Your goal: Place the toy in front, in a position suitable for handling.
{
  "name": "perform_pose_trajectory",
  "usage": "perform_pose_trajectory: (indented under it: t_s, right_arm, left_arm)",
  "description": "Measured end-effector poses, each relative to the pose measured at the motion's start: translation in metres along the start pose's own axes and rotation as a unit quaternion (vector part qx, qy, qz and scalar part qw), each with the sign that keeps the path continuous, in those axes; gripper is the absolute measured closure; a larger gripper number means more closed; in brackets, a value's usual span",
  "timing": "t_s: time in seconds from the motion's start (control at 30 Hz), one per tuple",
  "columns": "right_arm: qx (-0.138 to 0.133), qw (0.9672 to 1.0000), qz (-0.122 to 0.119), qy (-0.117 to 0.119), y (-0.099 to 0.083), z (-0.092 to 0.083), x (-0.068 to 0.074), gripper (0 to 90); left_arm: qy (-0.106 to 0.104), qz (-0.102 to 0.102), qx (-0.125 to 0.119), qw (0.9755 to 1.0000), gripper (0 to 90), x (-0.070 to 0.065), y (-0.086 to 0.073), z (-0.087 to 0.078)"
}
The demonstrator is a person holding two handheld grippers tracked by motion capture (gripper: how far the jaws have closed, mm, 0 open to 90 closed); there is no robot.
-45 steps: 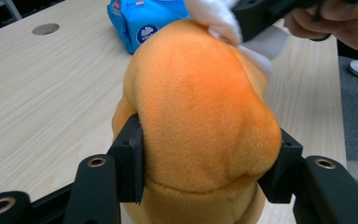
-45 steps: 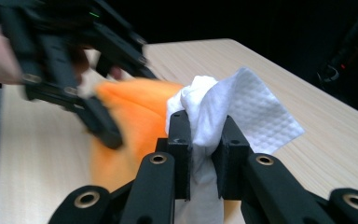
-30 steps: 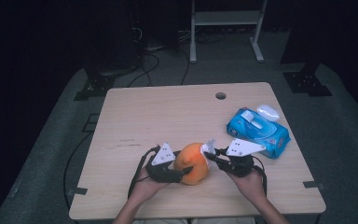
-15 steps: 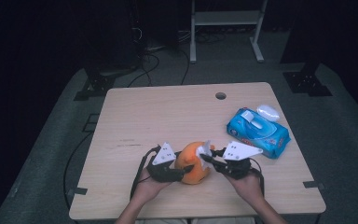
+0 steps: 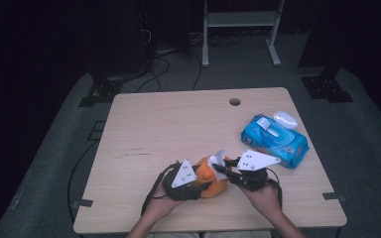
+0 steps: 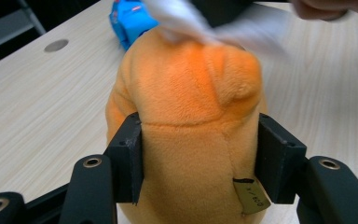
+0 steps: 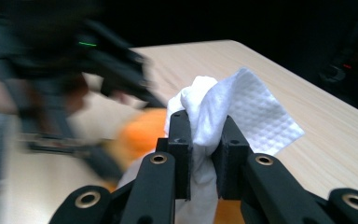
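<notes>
We clamp the orange plush toy in our left gripper jaws, while our right gripper pinches the white wipe just above its top.

probably lab: dark room, floor cables, metal stand.

left hand-held gripper: black, grey triangular plate | jaws: black, brass-ringed screws | cable: black
</notes>
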State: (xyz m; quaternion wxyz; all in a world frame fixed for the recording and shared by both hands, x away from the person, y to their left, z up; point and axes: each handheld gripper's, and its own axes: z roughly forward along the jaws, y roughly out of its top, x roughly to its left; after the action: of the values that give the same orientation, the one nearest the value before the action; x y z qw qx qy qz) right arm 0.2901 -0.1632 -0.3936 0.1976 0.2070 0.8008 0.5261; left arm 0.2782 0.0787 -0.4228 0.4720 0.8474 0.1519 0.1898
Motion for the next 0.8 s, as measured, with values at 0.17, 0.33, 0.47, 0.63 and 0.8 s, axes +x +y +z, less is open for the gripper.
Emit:
perform_pose_trajectory:
  t_s: [0.17, 0.33, 0.47, 0.63, 0.8]
  right_arm:
    - [0.007, 0.9995, 0.029, -0.002, -0.01, -0.002, -0.011, 78.1]
    - [-0.003, 0.9999, 0.005, 0.013, 0.0, -0.006, 0.003, 78.0]
    - [0.004, 0.9969, -0.068, 0.038, 0.013, 0.0, 0.036, 78.0]
    - [0.01, 0.9979, -0.053, 0.035, 0.012, 0.005, 0.028, 78.2]
    - [0.015, 0.9993, -0.031, 0.016, 0.009, 0.001, 0.019, 78.2]
  left_arm:
    - [0.003, -0.022, -0.015, 0.9996, 27.7, 0.001, -0.003, 0.004]
    - [0.007, -0.033, -0.011, 0.9994, 35.0, 0.004, -0.002, 0.003]
    - [0.009, -0.048, -0.011, 0.9987, 35.5, 0.007, -0.003, 0.004]
    - [0.01, -0.029, -0.009, 0.9995, 38.3, 0.002, -0.001, 0.004]
    - [0.008, -0.009, -0.006, 0.9999, 38.5, -0.002, 0.0, 0.007]
